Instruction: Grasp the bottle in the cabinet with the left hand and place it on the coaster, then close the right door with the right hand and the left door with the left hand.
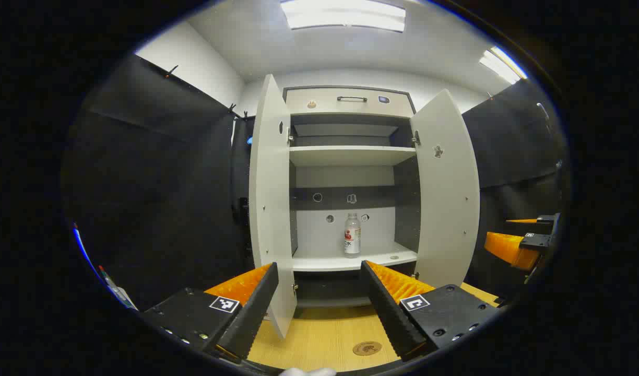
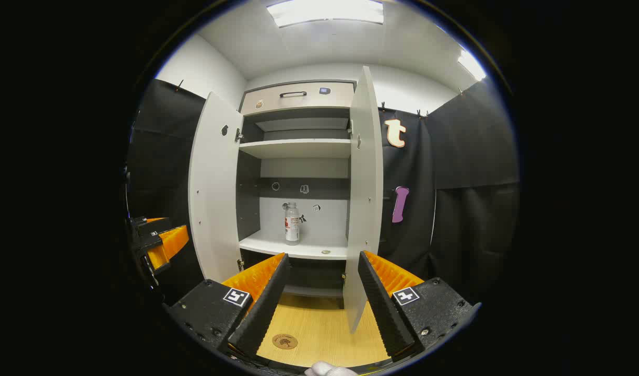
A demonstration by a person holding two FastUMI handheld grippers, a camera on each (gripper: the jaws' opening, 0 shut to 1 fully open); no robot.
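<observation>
A clear bottle with a white cap and a red-and-white label stands upright on the lower shelf of the open cabinet; the right gripper view has the bottle there too. Both cabinet doors, left door and right door, stand wide open. A round brown coaster lies on the wooden table in front, also coaster. My left gripper is open, well short of the cabinet. My right gripper is open too, back from the right door.
The wooden table runs up to the cabinet's base. Black cloth walls stand on both sides. A drawer with a dark handle sits above the shelves. A small round disc lies on the lower shelf right of the bottle.
</observation>
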